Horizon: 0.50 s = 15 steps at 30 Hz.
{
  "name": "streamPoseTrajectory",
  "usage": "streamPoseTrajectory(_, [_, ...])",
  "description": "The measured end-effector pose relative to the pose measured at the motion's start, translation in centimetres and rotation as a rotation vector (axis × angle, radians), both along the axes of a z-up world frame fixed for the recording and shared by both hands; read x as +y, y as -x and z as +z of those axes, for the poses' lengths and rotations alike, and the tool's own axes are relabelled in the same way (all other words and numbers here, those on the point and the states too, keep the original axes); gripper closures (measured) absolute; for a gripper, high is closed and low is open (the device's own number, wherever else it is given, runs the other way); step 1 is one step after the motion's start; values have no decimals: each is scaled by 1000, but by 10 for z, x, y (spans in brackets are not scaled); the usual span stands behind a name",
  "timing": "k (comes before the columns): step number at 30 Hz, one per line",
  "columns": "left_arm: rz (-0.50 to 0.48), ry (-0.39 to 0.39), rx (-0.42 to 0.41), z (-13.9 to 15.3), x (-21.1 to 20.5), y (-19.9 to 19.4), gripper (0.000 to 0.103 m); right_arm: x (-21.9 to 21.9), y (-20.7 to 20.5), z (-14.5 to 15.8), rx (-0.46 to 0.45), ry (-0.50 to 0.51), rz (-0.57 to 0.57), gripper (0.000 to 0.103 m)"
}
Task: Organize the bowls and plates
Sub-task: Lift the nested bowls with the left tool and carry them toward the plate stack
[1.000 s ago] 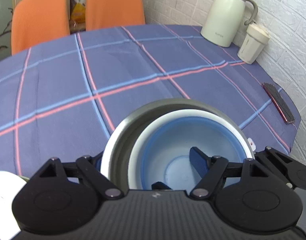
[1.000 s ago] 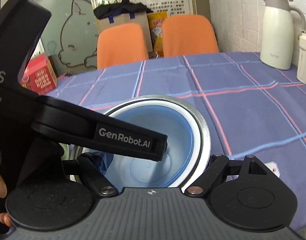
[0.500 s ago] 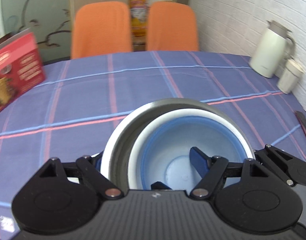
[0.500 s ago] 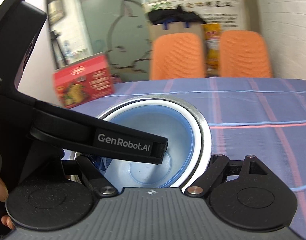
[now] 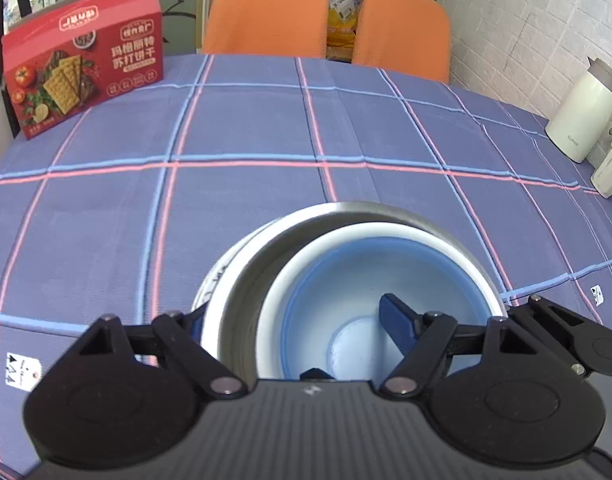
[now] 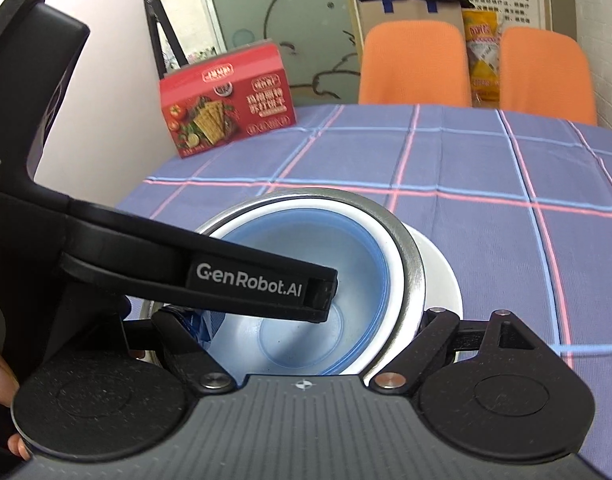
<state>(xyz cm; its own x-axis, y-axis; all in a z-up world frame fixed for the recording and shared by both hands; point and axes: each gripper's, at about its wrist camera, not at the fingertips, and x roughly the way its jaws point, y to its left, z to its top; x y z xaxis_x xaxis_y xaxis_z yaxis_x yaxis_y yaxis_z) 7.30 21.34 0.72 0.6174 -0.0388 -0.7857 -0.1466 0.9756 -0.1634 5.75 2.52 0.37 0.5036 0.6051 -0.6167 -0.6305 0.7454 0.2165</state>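
Step in hand, judged: the nested bowl stack is being carried by both grippers and set onto the white ceramic plate (image 6: 445, 276) that shows just under and beside it

- left hand-held gripper (image 5: 306, 332): clenched on the near-left wall of the round brushed-steel bowl (image 5: 266, 256), one dark blue rubber-padded finger (image 5: 397, 324) inside the stack, the other outside the steel wall
- right hand-held gripper (image 6: 306, 320): appears to be grasping the near rim of the same steel bowl (image 6: 409, 256), one blue pad inside at the left, the outer finger hidden behind the rim, so the grip is inferred, not fully seen
- stack: pale blue translucent plastic bowl (image 6: 306, 248) sits inside a white bowl rim (image 6: 389, 240), both inside the steel bowl; stack lies over the blue plaid tablecloth (image 5: 266, 184) on the tabletop, well in front of the red cracker box (image 5: 86, 56); contact with the plate cannot be told

To be done well: stack should be kept level, both grips matched in height, lowered straight down and centred on the plate, released only once weight is taken by the plate

Materials: steel is smooth, thin-walled, slippery under pads; plastic bowl is light, loose in its nest and may shift if tilted; plate is glazed, hard, likely to clink or chip if dropped on; cloth is woven, soft, could bunch if the plate is dragged
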Motion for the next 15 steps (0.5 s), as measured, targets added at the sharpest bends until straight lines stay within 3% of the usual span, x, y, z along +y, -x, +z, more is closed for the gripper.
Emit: streamPoseTrajectory(15, [-30, 30, -13, -10, -2, -13, 23, 0, -7, -10, -25, 39, -11, 30])
